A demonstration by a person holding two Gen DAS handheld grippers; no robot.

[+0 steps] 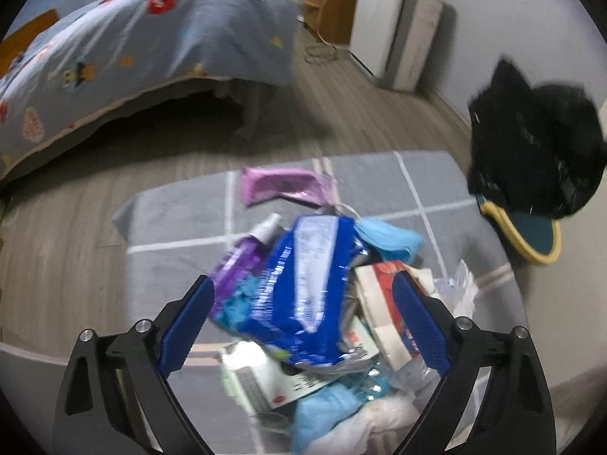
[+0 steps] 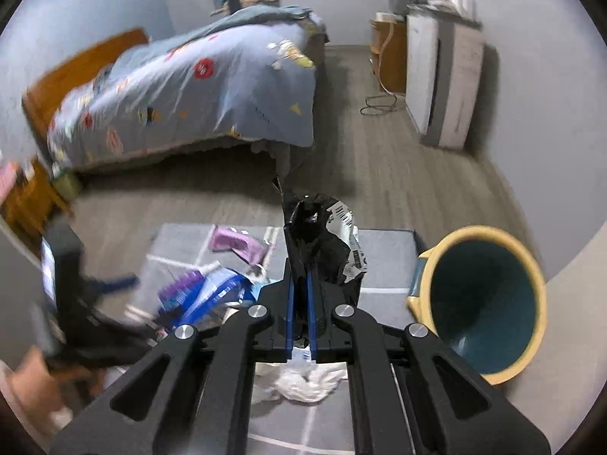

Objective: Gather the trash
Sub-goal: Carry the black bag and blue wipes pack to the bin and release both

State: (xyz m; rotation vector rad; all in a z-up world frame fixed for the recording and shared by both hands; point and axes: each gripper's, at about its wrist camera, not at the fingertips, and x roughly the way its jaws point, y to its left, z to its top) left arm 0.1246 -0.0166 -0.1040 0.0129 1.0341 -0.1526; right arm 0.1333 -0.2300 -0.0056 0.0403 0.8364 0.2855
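A heap of trash lies on a grey rug [image 1: 159,265]: a blue wrapper [image 1: 303,288], a purple spray bottle [image 1: 242,258], a pink packet [image 1: 280,189], a red-and-white box [image 1: 383,303] and white and blue tissues. My left gripper [image 1: 303,303] is open, its blue pads [image 1: 189,326] on either side of the blue wrapper. My right gripper [image 2: 299,284] is shut on a crumpled black wrapper [image 2: 322,242] and holds it up, left of the tilted teal and yellow bin [image 2: 489,295]. The bin also shows in the left wrist view [image 1: 531,231].
A bed with a blue patterned cover [image 2: 197,94] stands at the back left. A white cabinet [image 2: 444,87] and a wooden stand [image 2: 387,53] line the right wall, with a cable [image 2: 379,104] on the wood floor. The left gripper's body [image 2: 76,303] shows at left.
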